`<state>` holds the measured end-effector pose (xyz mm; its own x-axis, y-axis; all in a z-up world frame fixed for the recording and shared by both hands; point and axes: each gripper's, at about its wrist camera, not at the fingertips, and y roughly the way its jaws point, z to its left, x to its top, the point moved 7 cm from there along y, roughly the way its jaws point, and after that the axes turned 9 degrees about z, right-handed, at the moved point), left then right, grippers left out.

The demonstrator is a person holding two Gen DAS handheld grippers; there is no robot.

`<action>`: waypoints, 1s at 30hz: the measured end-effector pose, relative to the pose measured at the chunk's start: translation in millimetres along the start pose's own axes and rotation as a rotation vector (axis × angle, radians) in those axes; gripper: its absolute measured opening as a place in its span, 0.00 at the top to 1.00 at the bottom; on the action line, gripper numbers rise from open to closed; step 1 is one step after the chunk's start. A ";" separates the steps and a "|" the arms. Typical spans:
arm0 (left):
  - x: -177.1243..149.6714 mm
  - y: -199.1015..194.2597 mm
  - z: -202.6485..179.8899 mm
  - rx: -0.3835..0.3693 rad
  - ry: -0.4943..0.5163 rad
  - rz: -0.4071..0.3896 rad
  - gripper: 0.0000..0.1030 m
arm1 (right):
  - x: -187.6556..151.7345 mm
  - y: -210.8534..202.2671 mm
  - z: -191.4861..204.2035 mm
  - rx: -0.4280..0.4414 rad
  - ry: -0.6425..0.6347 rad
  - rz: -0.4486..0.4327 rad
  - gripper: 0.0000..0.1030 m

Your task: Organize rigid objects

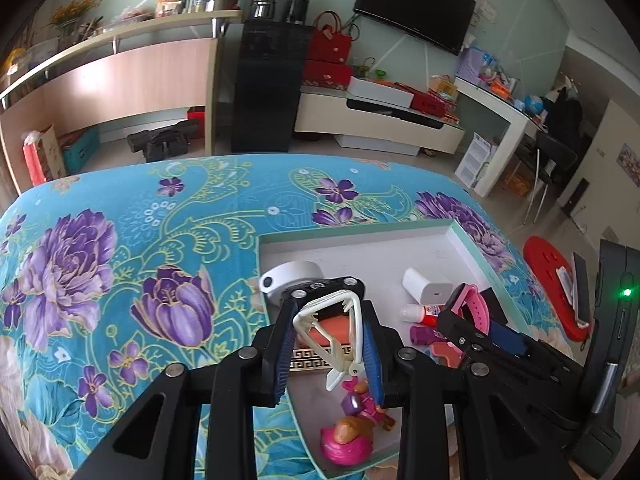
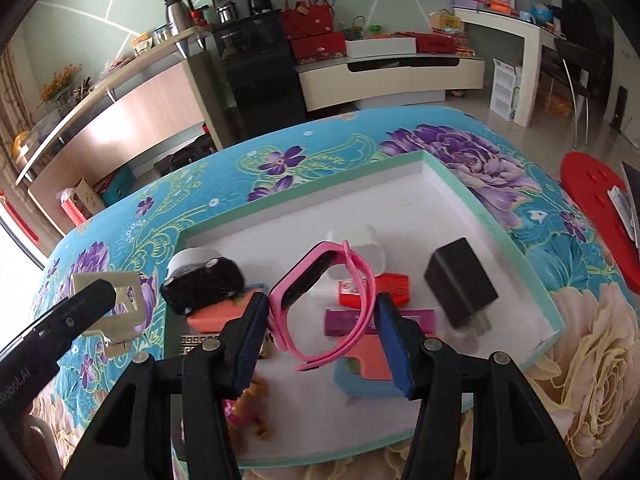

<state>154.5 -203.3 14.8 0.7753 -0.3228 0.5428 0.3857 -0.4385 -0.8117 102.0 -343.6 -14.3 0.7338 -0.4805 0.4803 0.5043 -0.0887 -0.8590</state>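
Observation:
My left gripper [image 1: 326, 300] is shut on a cream plastic clip [image 1: 320, 324], held above the near left part of a shallow white box with a teal rim [image 1: 352, 229]. In the right wrist view my right gripper [image 2: 322, 302] is shut on a pink watch [image 2: 312, 276], with its strap looped between the blue pads, above the middle of the box [image 2: 500, 232]. The box holds a black toy car [image 2: 202, 284], a black charger [image 2: 460, 284], a white charger [image 1: 426, 286], a glue stick [image 1: 416, 314], a white round device [image 1: 292, 276] and a pink toy figure [image 1: 348, 440].
The box lies on a table under a turquoise cloth with purple flowers [image 1: 160, 208]. A red stool [image 2: 592, 200] stands past the table's right edge. A black cabinet [image 1: 272, 92] and a low TV stand [image 1: 380, 124] line the far wall.

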 end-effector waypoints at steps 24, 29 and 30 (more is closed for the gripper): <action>-63.3 -38.0 39.3 0.147 -0.124 0.044 0.00 | -53.2 -21.1 -1.8 0.038 -0.047 0.073 0.23; -95.9 -49.8 59.5 0.203 -0.170 0.058 0.00 | -84.5 -30.2 10.0 0.061 -0.090 0.108 0.17; -101.9 -52.2 63.2 0.216 -0.178 0.058 0.00 | -88.8 -31.3 11.9 0.063 -0.096 0.111 0.17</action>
<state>87.0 -94.5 -11.8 0.8674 -0.1816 0.4633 0.4209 -0.2291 -0.8777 26.5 -287.8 -27.9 0.8249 -0.3989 0.4006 0.4432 0.0165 -0.8963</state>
